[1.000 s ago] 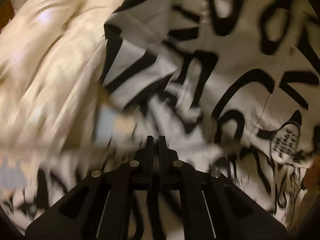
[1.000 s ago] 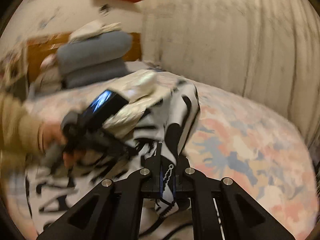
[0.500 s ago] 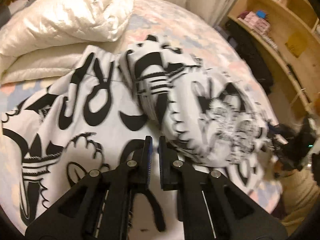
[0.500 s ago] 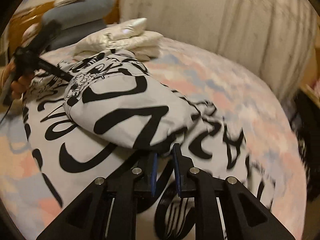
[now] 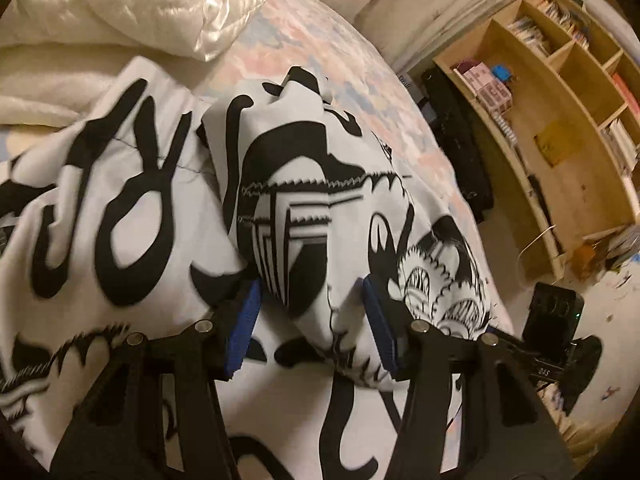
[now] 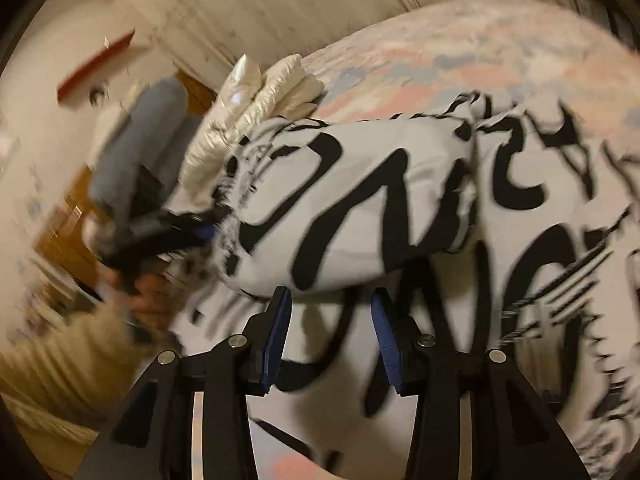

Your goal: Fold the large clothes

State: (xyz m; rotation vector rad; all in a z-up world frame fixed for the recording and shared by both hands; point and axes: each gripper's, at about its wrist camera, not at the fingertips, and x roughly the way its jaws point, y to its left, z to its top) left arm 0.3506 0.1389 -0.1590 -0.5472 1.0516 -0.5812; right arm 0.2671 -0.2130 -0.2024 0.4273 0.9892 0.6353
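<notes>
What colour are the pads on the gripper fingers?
Blue pads on black fingers, clearest in the left wrist view.

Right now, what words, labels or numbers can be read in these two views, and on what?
Garment: big black graffiti-style letters, folded and partly blurred; no whole word reads.
Shelf: spines and box labels too small to read.
Nothing else shows readable text.

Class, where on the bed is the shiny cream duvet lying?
In the left wrist view, the cream duvet sits top left on the floral bedspread, just behind the black-and-white printed garment.
</notes>
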